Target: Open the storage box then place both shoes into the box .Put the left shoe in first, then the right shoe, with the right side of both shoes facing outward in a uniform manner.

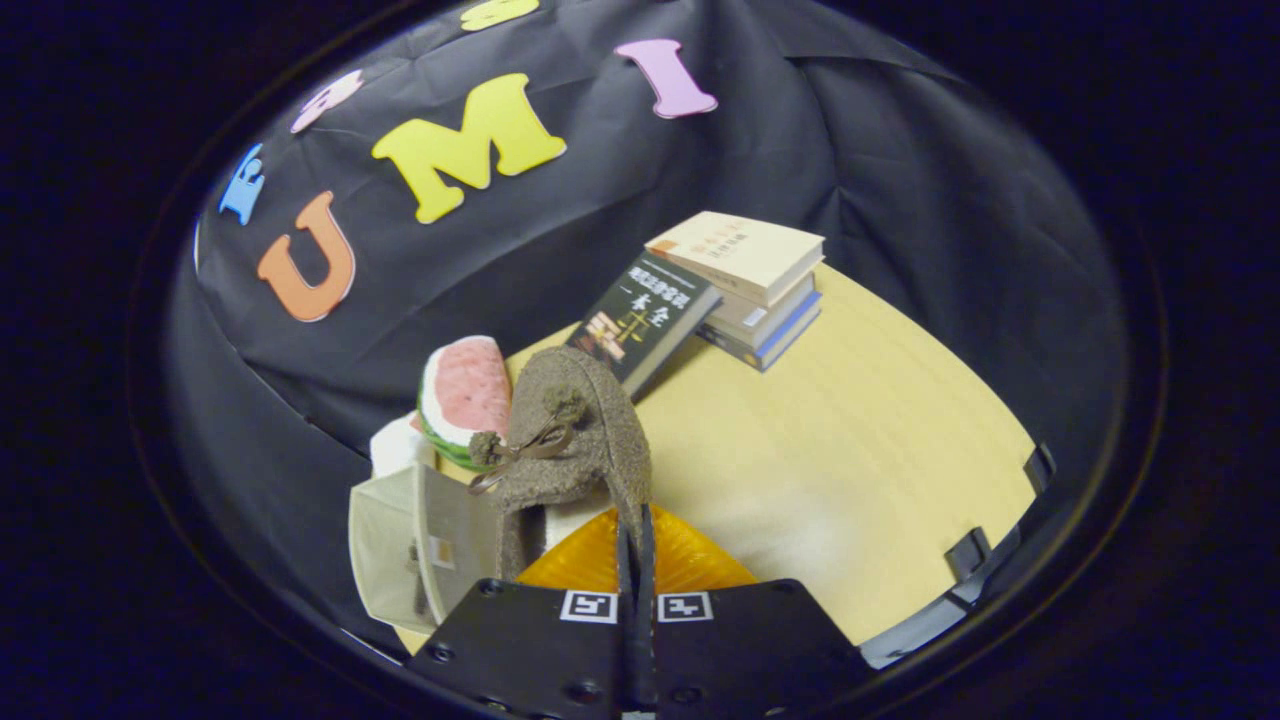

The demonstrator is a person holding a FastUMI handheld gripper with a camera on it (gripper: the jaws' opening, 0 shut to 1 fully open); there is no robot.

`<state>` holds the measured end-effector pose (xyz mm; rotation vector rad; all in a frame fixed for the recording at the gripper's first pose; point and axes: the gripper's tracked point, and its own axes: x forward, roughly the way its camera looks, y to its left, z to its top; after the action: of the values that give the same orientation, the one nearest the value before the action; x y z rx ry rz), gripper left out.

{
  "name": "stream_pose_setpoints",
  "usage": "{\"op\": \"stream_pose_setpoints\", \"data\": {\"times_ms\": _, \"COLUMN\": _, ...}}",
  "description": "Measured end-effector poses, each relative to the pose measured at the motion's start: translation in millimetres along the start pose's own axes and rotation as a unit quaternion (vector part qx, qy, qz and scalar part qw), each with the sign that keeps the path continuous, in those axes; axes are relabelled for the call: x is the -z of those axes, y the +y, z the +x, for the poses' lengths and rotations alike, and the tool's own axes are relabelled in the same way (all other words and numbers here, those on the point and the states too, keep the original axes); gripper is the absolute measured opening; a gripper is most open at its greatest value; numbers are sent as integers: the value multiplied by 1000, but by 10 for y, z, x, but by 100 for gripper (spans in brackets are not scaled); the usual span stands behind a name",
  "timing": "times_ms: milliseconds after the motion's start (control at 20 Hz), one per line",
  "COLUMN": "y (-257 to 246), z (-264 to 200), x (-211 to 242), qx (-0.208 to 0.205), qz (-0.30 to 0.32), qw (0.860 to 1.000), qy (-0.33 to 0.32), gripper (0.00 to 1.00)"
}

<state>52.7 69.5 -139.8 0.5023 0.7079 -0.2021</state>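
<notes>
A brown fuzzy shoe (575,440) with a small bow and pompoms on its upper hangs toe-up just ahead of the tongs (636,545), its heel rim caught between the two dark fingers (646,560), which are pressed together on that thin edge so that almost no gap shows between them. The shoe's opening faces down toward the tongs, and its toe rises in front of a toy watermelon slice (463,392). Directly below the shoe, between it and the finger bases, lies something orange and ribbed (680,565); what it is cannot be told. Just to the left of the shoe sits the pale storage box (395,545), with a flap or door panel standing at an angle; whether it is fully opened is hard to judge. A white object (398,447) shows behind the box, beside the watermelon slice. Beyond the shoe, on the light wooden desk (860,460), a dark book (645,320) leans against a stack of three books (760,290) near the black cloth wall. Black clips (968,552) sit at the desk's near right edge.
</notes>
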Motion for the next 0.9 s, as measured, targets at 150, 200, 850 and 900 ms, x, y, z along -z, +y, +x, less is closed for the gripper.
{"op": "stream_pose_setpoints", "data": {"times_ms": 150, "y": 749, "z": -144, "x": 158, "qx": -22, "qz": -14, "qw": 1000, "qy": -6, "gripper": 0}}
{"op": "stream_pose_setpoints", "data": {"times_ms": 200, "y": 974, "z": -169, "x": 214, "qx": -27, "qz": -26, "qw": 999, "qy": -7, "gripper": 0}}
{"op": "stream_pose_setpoints", "data": {"times_ms": 850, "y": 2045, "z": 326, "x": 1266, "qx": 25, "qz": -112, "qw": 993, "qy": 11, "gripper": 0}}
{"op": "stream_pose_setpoints", "data": {"times_ms": 900, "y": 2036, "z": 359, "x": 1333, "qx": 32, "qz": -118, "qw": 992, "qy": 11, "gripper": 0}}
